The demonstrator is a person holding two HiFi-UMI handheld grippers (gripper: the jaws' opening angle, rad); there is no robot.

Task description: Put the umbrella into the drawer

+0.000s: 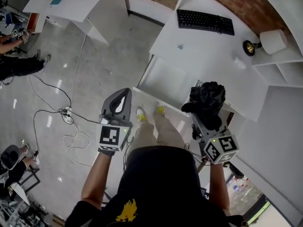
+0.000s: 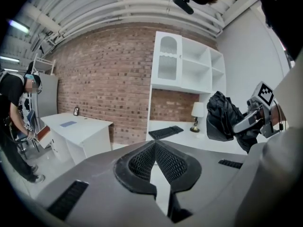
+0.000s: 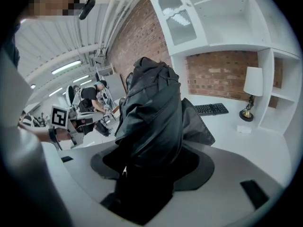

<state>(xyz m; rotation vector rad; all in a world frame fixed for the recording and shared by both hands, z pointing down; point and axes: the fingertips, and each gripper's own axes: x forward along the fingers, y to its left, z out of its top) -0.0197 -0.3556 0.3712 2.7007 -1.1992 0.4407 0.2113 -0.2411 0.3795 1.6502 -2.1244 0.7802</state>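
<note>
A folded black umbrella (image 1: 208, 97) (image 3: 151, 112) stands up between the jaws of my right gripper (image 1: 207, 115) (image 3: 142, 169), which is shut on it and holds it in the air over the desk's front edge. The umbrella (image 2: 222, 117) and the right gripper (image 2: 246, 122) also show at the right of the left gripper view. The white drawer (image 1: 165, 79) is pulled open under the desk, ahead and to the left of the umbrella. My left gripper (image 1: 124, 97) (image 2: 154, 145) hovers left of the drawer, its pads meeting at the tips with nothing between them.
The white desk (image 1: 208, 51) carries a black keyboard (image 1: 205, 21) and a lamp (image 1: 265, 42), with white shelves at the right. Cables (image 1: 68, 119) lie on the floor at left. Another white desk (image 1: 71, 1) and a person (image 1: 14, 63) are at far left.
</note>
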